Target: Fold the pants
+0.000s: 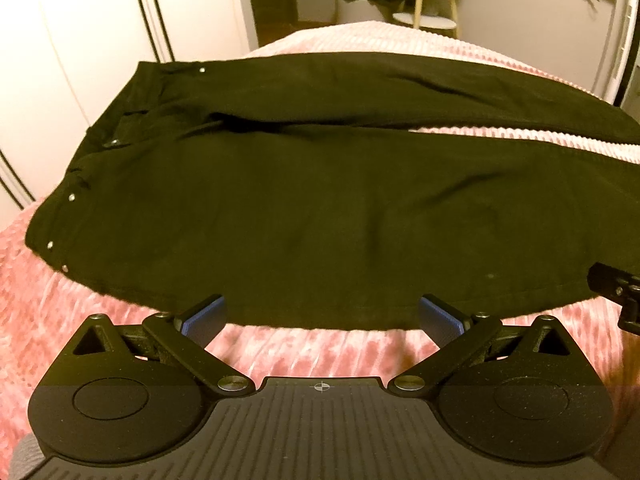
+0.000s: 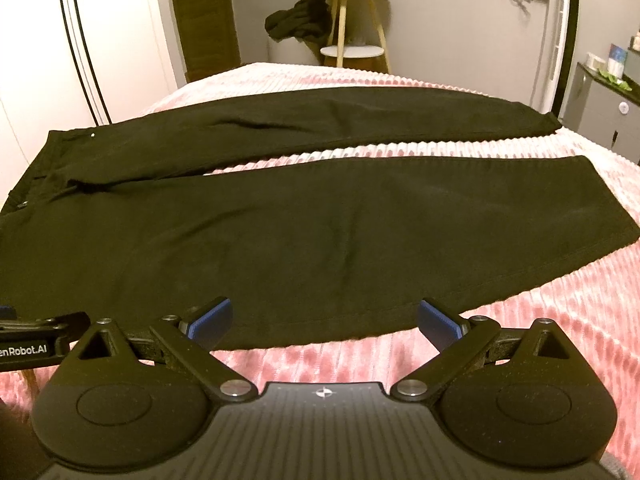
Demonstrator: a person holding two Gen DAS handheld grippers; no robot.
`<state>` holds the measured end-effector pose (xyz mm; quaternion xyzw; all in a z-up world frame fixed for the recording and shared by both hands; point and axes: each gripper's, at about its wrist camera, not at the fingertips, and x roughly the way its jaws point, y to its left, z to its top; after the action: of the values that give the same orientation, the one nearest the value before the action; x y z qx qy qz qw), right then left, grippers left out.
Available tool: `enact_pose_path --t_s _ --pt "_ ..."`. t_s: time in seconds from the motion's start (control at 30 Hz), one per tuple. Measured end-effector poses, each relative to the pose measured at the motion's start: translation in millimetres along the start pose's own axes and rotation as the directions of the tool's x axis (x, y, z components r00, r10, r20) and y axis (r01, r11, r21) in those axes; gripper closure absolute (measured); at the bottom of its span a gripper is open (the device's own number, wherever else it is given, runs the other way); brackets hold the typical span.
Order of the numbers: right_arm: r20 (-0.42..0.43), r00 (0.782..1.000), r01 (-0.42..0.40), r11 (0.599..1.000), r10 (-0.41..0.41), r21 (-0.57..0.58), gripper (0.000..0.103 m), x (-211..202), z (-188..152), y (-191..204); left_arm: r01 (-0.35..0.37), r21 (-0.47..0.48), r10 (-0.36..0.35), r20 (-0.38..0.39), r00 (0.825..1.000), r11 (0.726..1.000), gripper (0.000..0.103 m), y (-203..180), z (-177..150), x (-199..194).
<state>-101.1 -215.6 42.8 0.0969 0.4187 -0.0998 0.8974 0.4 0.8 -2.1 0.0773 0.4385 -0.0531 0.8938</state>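
Observation:
Black pants (image 1: 304,200) lie flat on a pink ribbed bedspread (image 1: 320,348), waistband to the left, both legs running right with a gap between them. They also show in the right wrist view (image 2: 280,224), hems at the right. My left gripper (image 1: 322,316) is open and empty, just above the near edge of the near leg by the hip. My right gripper (image 2: 324,318) is open and empty at the near edge of the same leg, further right. Each gripper shows at the edge of the other's view, the right one (image 1: 616,288) and the left one (image 2: 36,340).
A white wardrobe (image 1: 80,60) stands to the left of the bed. Beyond the bed are a small wooden table (image 2: 352,20) with dark clothing (image 2: 300,20) hung on it, a brown door (image 2: 200,16), and a grey cabinet (image 2: 608,108) at the right.

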Motion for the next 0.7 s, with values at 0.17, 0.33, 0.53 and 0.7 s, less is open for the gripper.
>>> enact_pose_path --t_s 0.17,0.33,0.53,0.7 --pt "-0.003 0.999 -0.035 0.999 0.035 0.04 0.004 2 3 -8 0.014 -0.012 -0.015 -0.027 1.0 1.0 0.0 1 4 2" --pt "0.008 0.996 -0.089 0.976 0.089 0.2 0.004 17 22 -43 0.008 -0.035 -0.01 -0.07 0.998 0.999 0.0 4 14 7" --pt "-0.057 0.998 -0.022 0.958 0.04 0.288 0.004 76 60 -87 -0.049 -0.138 0.058 0.065 0.996 0.989 0.0 12 82 9" --pt "-0.144 0.985 -0.034 0.916 0.099 0.4 0.004 113 57 -115 -0.044 -0.329 0.086 0.116 0.989 0.943 0.0 24 143 54"
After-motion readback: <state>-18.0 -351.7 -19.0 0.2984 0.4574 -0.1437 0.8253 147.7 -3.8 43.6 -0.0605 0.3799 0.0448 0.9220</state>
